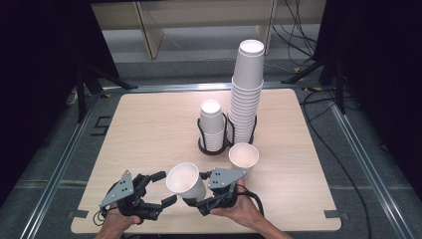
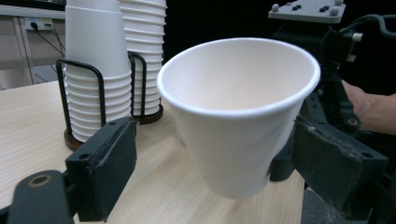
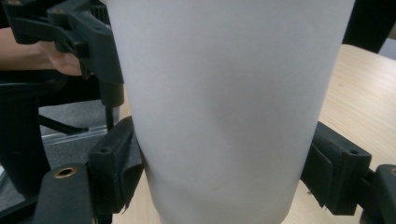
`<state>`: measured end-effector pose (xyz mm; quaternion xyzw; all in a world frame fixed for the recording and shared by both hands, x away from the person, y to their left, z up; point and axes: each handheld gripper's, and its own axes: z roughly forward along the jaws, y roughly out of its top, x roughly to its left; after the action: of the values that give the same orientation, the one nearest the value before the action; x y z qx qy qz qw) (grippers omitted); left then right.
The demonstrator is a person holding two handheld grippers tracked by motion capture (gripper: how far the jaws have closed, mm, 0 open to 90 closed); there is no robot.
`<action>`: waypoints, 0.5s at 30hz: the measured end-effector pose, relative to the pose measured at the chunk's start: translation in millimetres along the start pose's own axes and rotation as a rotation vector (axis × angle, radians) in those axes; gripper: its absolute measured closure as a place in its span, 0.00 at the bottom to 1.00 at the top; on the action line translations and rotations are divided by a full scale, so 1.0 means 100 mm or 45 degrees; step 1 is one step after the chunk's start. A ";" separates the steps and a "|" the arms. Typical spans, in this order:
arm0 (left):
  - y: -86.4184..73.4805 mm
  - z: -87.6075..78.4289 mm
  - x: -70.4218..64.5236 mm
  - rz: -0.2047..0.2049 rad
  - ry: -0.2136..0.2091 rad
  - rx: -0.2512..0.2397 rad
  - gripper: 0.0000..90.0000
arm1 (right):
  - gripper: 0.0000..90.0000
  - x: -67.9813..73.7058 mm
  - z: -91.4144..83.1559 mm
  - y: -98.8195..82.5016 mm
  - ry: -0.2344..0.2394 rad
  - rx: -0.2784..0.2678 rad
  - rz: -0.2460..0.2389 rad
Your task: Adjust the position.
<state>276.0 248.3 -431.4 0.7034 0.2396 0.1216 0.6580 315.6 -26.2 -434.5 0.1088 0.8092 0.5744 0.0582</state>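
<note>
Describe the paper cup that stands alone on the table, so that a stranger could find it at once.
Start at the wire cup holder in the middle of the wooden table, which carries two stacks of white cups. Just in front of the taller stack stands one single white cup. Unlike the tilted cup, no gripper holds it, and it is upright.

plain white paper cups (image 1: pixel 186 180), bare wooden table (image 1: pixel 149 129), no readable text, labels or numbers anywhere

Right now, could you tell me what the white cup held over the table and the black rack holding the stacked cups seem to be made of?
White tapered cup: probably paper, matte, with a rolled rim and a slight dent.
Black cup rack: likely painted metal wire, thin bent rods on a dark round base.
</note>
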 end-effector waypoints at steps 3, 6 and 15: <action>0.00 0.01 -0.01 -0.002 -0.010 0.006 0.15 | 0.25 0.00 0.06 0.00 0.011 -0.005 -0.027; -0.01 0.03 -0.02 -0.011 -0.012 0.000 0.15 | 0.25 0.03 0.09 0.00 0.028 -0.010 0.017; -0.03 0.07 -0.06 -0.024 -0.040 0.001 0.14 | 0.25 0.05 0.15 0.00 0.056 -0.051 -0.010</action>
<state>274.2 239.3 -433.8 0.7031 0.2360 0.1043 0.6627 313.8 -11.2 -438.9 0.0919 0.7991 0.5924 0.0447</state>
